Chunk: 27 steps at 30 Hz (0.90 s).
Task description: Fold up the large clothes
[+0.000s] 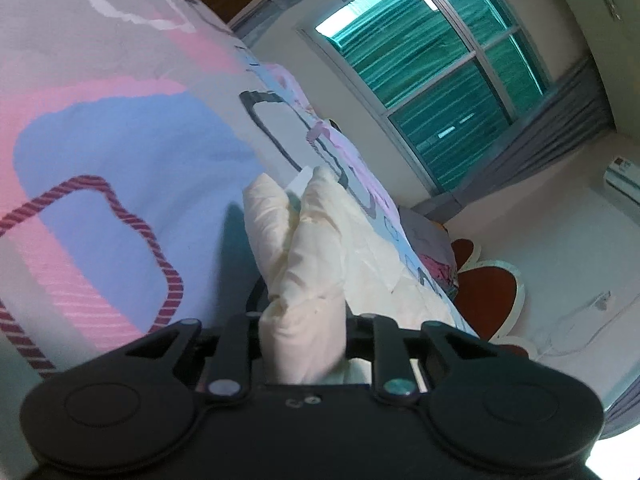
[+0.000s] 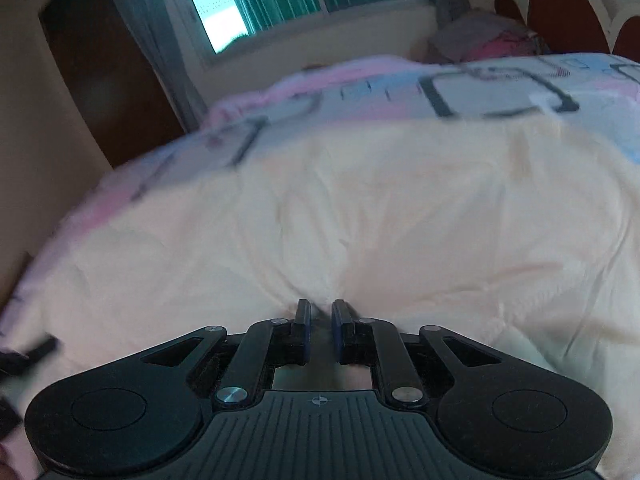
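A large cream garment (image 2: 360, 216) lies spread over a bed with a pink, blue and grey patterned cover (image 2: 500, 92). My left gripper (image 1: 304, 312) is shut on a bunched fold of the cream garment (image 1: 304, 248), which rises between the fingers and hides their tips; a white tag (image 1: 300, 180) shows at its top. My right gripper (image 2: 320, 312) is low against the garment with its blue-padded fingers (image 2: 340, 320) nearly closed on a small pinch of cream cloth.
The bed cover (image 1: 120, 140) fills the left of the left wrist view. A window (image 1: 432, 76) with green blinds, grey curtains, a pillow (image 2: 480, 40) and a red-and-white headboard (image 2: 560, 4) are beyond. A dark door (image 2: 100, 72) stands at the left.
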Each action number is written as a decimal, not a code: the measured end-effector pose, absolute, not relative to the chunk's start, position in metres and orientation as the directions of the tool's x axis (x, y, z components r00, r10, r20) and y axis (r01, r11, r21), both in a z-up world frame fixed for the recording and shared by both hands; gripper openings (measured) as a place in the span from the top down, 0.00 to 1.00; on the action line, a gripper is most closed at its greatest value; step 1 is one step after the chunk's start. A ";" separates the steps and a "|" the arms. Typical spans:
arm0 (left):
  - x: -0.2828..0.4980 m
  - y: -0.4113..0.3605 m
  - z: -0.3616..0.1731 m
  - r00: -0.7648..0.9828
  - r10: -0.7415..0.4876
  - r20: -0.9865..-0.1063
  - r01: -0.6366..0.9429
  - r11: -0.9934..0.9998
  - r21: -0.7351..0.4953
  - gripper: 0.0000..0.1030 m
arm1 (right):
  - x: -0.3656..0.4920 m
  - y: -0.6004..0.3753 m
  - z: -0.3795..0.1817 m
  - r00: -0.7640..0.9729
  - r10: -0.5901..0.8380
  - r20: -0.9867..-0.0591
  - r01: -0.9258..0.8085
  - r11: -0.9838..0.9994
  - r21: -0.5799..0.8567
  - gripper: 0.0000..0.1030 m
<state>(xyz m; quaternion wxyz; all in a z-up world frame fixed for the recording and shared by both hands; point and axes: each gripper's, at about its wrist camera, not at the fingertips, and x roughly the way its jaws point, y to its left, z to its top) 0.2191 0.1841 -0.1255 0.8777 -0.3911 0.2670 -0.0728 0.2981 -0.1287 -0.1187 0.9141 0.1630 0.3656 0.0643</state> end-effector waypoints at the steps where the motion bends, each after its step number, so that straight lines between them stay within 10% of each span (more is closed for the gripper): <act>1: 0.220 0.182 -0.122 0.847 -0.338 -0.411 -0.071 0.695 -0.716 0.80 | 0.299 -0.128 -0.122 0.722 0.232 -0.652 0.005 0.941 0.339 0.92; 27: 0.221 0.169 -0.101 0.835 -0.327 -0.442 -0.027 0.779 -0.627 0.80 | 0.256 -0.123 -0.110 0.648 0.219 -0.729 0.022 0.952 0.306 0.92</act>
